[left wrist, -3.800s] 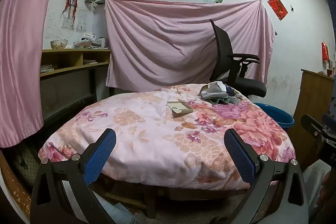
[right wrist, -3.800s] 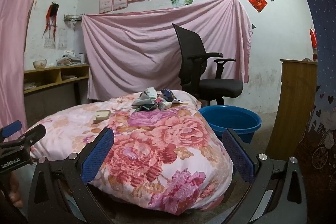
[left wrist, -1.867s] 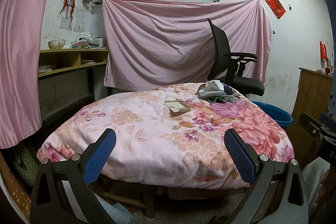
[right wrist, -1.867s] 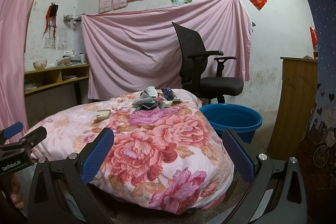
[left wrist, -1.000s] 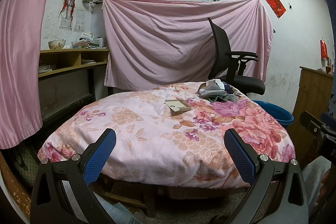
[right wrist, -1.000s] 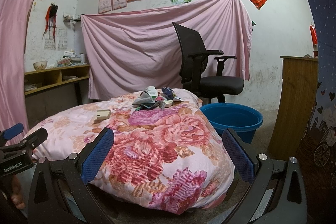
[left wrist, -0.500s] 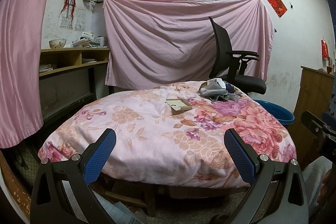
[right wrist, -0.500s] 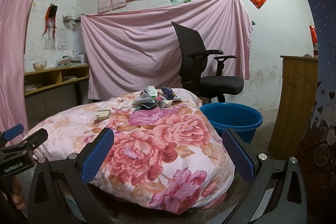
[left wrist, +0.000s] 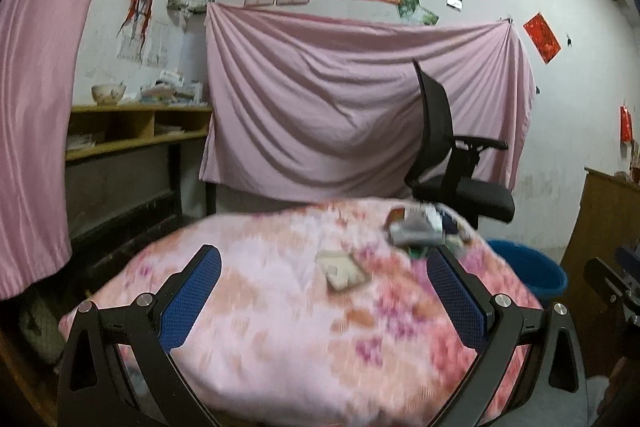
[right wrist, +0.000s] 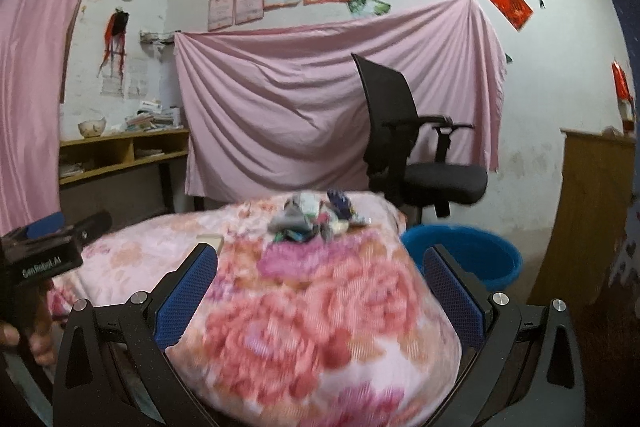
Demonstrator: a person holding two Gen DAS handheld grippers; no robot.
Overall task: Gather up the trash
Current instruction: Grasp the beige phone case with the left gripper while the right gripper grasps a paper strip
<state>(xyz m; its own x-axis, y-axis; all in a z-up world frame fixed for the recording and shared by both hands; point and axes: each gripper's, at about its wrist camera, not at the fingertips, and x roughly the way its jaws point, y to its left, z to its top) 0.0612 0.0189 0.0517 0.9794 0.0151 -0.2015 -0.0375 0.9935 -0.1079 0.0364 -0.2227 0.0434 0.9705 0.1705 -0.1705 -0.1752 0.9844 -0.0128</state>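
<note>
Standing at the foot of the bed [left wrist: 280,327], I judge nothing collected yet: both the left gripper [left wrist: 320,295] and right gripper [right wrist: 320,291] hang wide and empty, the trash pile [right wrist: 316,219] untouched at twelve o'clock, the blue tub [right wrist: 472,251] beside it at two o'clock.

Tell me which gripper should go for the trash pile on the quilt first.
Probably the right gripper: open, and the trash pile lies straight ahead between its fingers. From the left gripper, the pile sits off to the right.
</note>
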